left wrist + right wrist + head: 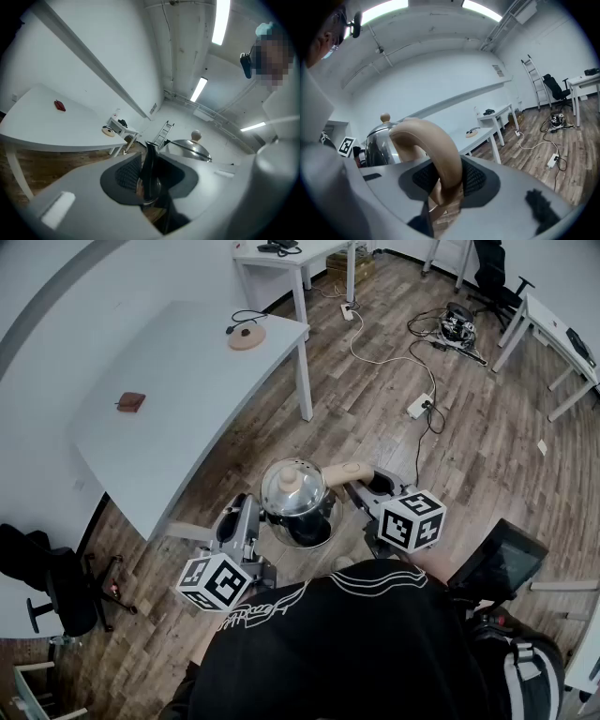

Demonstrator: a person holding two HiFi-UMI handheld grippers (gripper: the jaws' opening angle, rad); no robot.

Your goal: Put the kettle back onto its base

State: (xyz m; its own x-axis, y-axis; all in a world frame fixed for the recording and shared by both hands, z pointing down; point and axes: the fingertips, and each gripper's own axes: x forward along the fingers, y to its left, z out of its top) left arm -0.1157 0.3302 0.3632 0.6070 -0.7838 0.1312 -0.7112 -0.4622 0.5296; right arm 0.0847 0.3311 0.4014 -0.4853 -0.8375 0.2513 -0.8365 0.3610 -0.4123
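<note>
A shiny steel kettle [295, 502] with a tan knob and a curved tan handle [345, 471] hangs in the air over the wooden floor, right in front of me. My right gripper [370, 482] is shut on that handle [436, 150], which arches up between its pads. My left gripper [251, 512] is shut on the kettle's thin dark spout [150, 168] on the opposite side. The round tan kettle base [247, 337], with its black cord, lies at the far end of the white table [178, 399]. It also shows small as the base [108, 131] and the base [472, 133].
A small red-brown object [131, 401] lies on the same table. Power strips [418, 407] and cables trail over the floor beyond. Black office chairs [56, 587] stand at the left and far right, more white desks [553, 334] at the back, a ladder [533, 79] against the wall.
</note>
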